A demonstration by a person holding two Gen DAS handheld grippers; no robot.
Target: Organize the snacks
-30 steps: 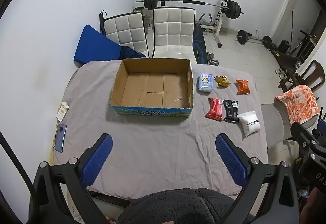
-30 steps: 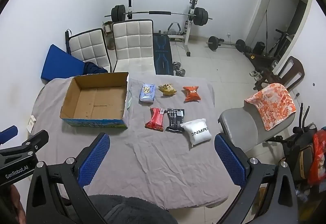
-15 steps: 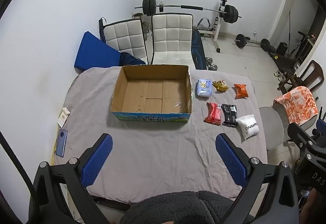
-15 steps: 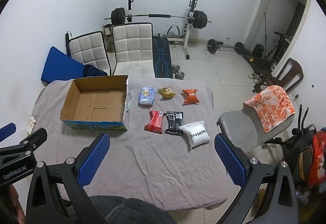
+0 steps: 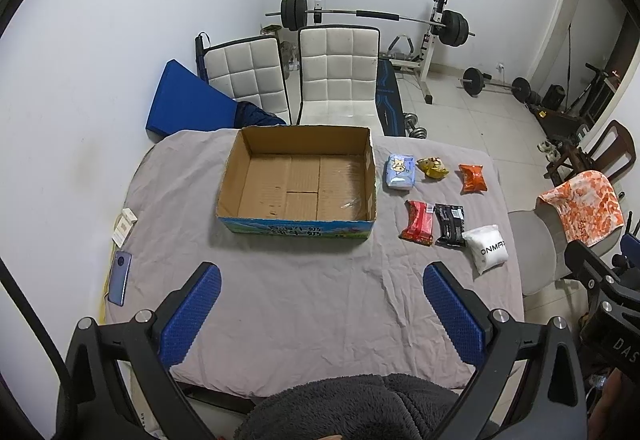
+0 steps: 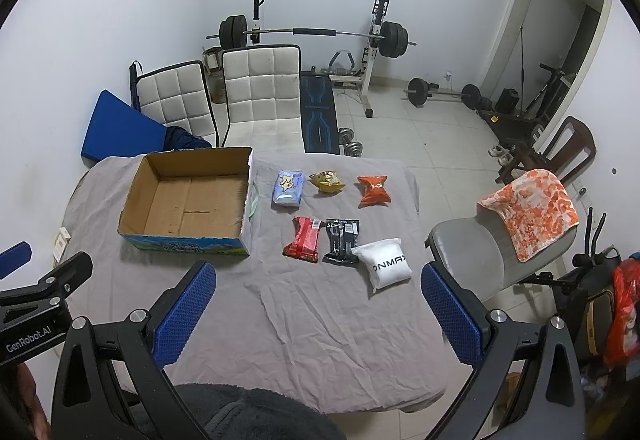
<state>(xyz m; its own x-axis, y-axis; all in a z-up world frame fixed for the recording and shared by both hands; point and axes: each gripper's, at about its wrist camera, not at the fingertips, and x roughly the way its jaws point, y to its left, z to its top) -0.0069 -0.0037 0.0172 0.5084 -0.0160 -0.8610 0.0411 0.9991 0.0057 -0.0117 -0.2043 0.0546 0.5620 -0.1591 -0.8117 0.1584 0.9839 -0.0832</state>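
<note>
While you hold both grippers high over the near edge of the table [image 5: 280, 320], the cardboard box [image 5: 298, 179] sits open with nothing in it, bare floor flaps showing. Your left gripper [image 5: 320, 314] is spread wide, nothing between the blue pads; your right gripper [image 6: 316, 310] likewise, wide and empty.

All six snacks lie on the grey cloth to the right of the box, in two rows. Far row: light blue packet [image 6: 287, 188] just beside the box wall, yellow packet [image 6: 328, 181], orange packet [image 6: 373, 191]. Near row: red packet [image 6: 304, 238] and black packet [image 6: 341, 241] side by side, white pouch [image 6: 386, 265] touching the black one.

Left table edge: phone [image 5: 119, 278] and a small white carton [image 5: 124, 226]. Grey chair [image 6: 472, 252] with an orange towel [image 6: 532, 211] stands beside the table's right edge.
</note>
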